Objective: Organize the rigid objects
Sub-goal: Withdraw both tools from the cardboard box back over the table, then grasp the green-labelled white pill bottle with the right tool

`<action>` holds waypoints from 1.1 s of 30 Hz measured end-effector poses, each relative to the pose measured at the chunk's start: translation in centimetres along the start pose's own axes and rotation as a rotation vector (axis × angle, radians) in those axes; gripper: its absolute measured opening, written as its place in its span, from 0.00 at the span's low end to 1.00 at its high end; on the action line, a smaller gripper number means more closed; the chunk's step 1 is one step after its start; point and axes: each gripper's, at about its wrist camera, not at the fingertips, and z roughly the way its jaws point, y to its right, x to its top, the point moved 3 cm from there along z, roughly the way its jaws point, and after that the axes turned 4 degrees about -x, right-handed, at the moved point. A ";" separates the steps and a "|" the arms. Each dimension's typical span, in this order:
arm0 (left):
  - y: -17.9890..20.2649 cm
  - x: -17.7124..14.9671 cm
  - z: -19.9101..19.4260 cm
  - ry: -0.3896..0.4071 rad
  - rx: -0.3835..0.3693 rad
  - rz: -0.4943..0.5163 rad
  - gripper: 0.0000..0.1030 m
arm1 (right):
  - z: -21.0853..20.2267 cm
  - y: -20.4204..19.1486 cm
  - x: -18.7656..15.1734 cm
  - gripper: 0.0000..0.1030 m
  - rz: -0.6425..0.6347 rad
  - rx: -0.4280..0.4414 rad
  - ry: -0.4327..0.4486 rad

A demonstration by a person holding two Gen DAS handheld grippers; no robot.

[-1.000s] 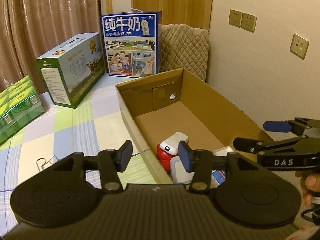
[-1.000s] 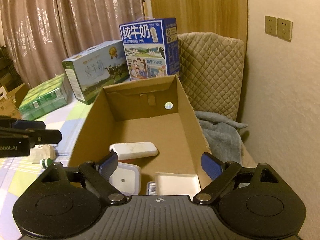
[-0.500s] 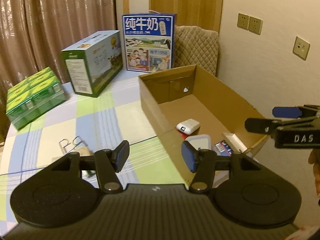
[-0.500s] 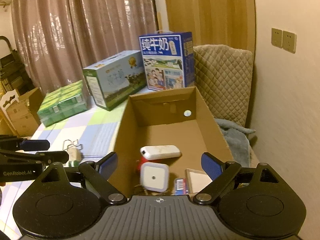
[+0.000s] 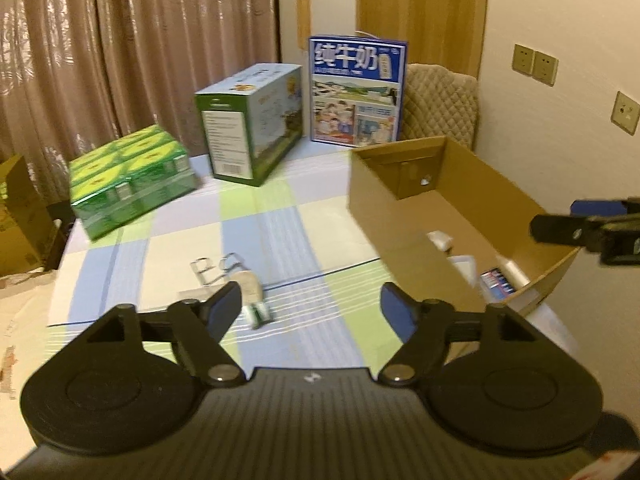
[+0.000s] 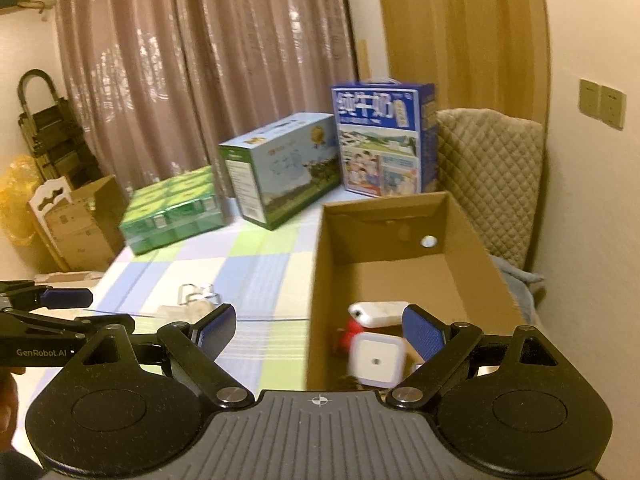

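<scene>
Pulled back from the cardboard box [image 5: 416, 216], my left gripper [image 5: 311, 307], jaws just widened and empty, faces the small bottle [image 5: 252, 296] left of it, best approached squarely, while my right gripper [image 6: 319, 327] hangs wide, empty.

A cardboard box [image 6: 400, 264] is placed on the checked cloth [image 6: 260, 272], at three o'clock of it. Small items [image 6: 376, 360] are contained at the box's six o'clock end. Three cartons [image 6: 280, 172] are lined at twelve o'clock. A wire clip [image 5: 216, 268] is found at nine o'clock of the box.
</scene>
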 end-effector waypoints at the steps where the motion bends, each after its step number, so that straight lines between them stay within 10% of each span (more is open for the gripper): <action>1: -0.7 -0.2 -0.2 0.000 0.015 -0.003 0.73 | -0.1 -0.6 0.1 0.85 -0.007 0.007 0.004; 15: -11.6 -3.7 -2.3 0.002 0.169 -0.137 0.83 | 2.7 -8.0 -1.2 0.88 -0.066 0.097 0.016; 33: -16.3 -8.6 6.9 -0.060 0.185 -0.213 0.83 | 13.8 -12.9 -6.0 0.92 -0.066 0.101 -0.015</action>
